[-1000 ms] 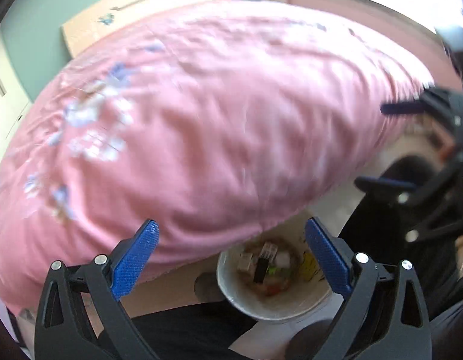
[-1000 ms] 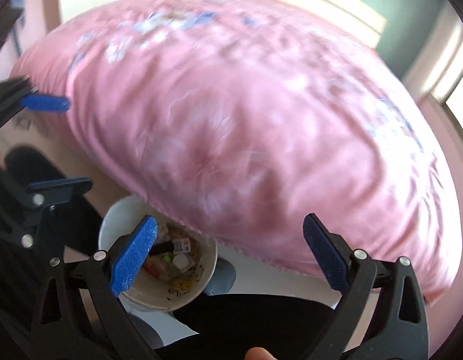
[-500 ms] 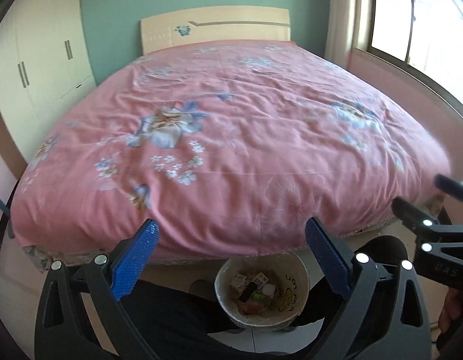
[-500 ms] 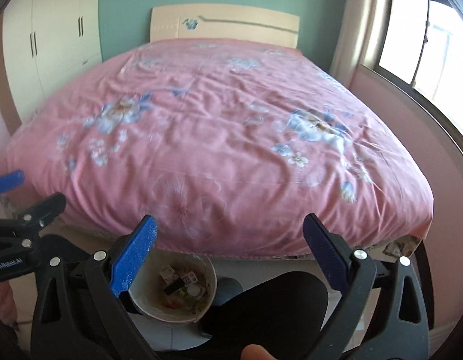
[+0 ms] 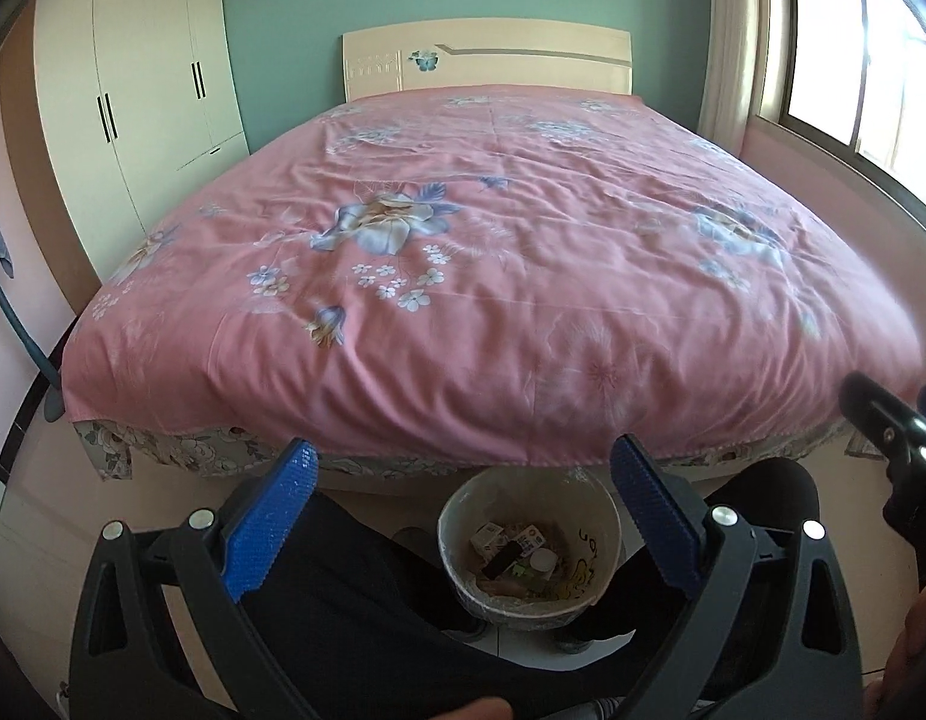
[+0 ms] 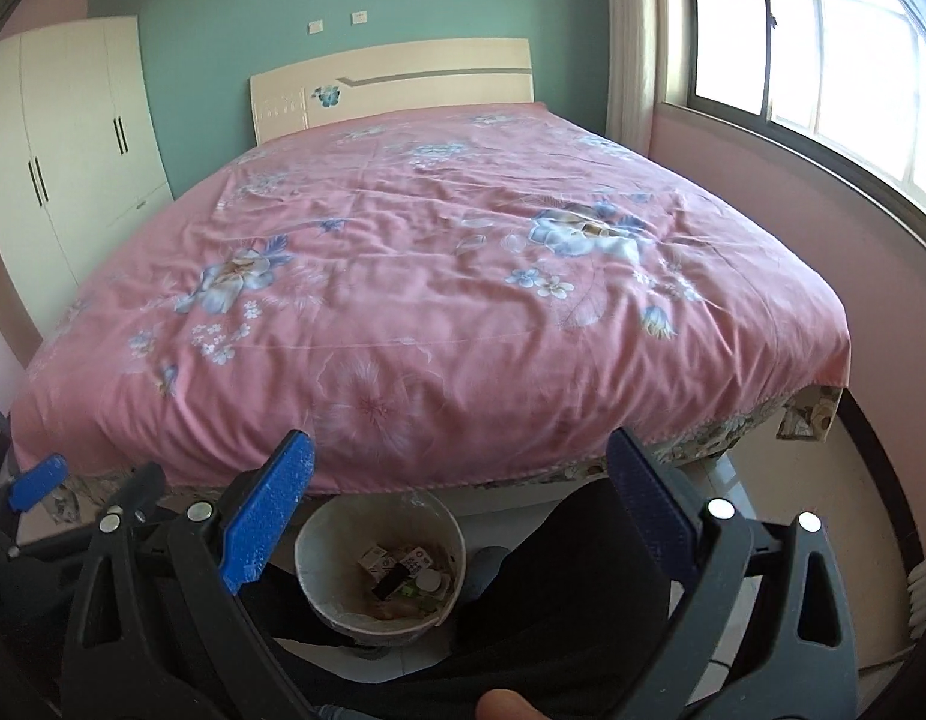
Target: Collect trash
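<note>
A white trash bin (image 5: 607, 531) stands on the floor at the foot of the bed, between the person's legs; it also shows in the right wrist view (image 6: 309, 564). Small cartons, a black item and a white cap lie inside it (image 5: 514, 555). My left gripper (image 5: 463, 519) is open and empty, held above the bin. My right gripper (image 6: 456, 516) is open and empty, also above the bin. The right gripper shows at the right edge of the left wrist view (image 5: 901, 450), and a blue finger of the left one shows at the left of the right wrist view (image 6: 36, 483).
A wide bed with a pink floral cover (image 5: 493, 252) fills the middle, with a cream headboard (image 5: 487, 63). A white wardrobe (image 5: 132, 120) stands at the left. A window (image 6: 823, 60) is on the right. The person's dark trouser legs (image 5: 354, 612) flank the bin.
Both grippers have tilted up from a close, blurred view of the cover to a steady view of the whole bed and room. Both stay open and empty.
</note>
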Demonstrator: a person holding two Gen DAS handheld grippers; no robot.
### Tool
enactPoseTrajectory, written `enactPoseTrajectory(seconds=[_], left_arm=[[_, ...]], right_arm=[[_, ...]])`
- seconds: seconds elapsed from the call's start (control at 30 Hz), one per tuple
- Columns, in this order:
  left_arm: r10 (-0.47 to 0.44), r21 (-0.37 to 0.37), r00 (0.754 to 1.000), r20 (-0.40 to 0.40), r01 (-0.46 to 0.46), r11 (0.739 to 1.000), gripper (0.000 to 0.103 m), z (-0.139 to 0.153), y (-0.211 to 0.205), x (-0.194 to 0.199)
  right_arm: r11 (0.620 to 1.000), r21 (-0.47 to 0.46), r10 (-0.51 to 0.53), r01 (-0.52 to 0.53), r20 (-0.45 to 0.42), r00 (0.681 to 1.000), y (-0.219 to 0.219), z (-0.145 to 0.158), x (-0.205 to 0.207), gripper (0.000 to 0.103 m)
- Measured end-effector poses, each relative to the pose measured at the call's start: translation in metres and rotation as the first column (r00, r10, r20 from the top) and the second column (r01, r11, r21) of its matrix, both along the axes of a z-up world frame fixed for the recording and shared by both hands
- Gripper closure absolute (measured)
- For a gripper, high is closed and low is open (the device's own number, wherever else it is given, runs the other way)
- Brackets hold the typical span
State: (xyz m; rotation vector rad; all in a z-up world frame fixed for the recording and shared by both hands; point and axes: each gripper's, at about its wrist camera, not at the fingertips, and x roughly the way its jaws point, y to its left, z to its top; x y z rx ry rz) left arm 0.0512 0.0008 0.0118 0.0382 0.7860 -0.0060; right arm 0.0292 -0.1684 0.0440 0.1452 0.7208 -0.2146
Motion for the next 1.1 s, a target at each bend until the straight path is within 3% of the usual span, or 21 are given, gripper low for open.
enactPoseTrajectory(seconds=[0.17,0.33,0.53,0.73,1.1], left_arm=[[0.049,-0.023,0.998,0.041,-0.048,0.999,0.004,0.005,0.005,-0.013],[0.109,0.012,0.994,-0.008,-0.109,0.994,0.004,-0.002,0.010,-0.016],[0.101,0.021,0.994,-0.027,-0.101,0.995,0.004,-0.008,0.012,-0.024],[0.091,0.034,0.995,-0.032,-0.090,0.995,0.004,-0.008,0.011,-0.027],[0.043,0.033,0.999,-0.002,-0.043,0.999,0.004,0.000,0.011,-0.031]], right_arm=[[0.999,-0.033,0.011,-0.010,0.019,1.000,0.013,-0.002,-0.014,0.007],[0.998,-0.043,0.040,-0.040,0.010,0.999,0.020,-0.008,-0.021,0.007],[0.997,-0.042,0.064,-0.064,-0.006,0.998,0.021,-0.015,-0.029,0.007],[0.998,0.022,0.054,-0.054,0.008,0.999,0.012,-0.019,-0.036,0.007],[0.992,-0.003,0.122,-0.123,-0.012,0.992,0.024,-0.020,-0.032,0.007]])
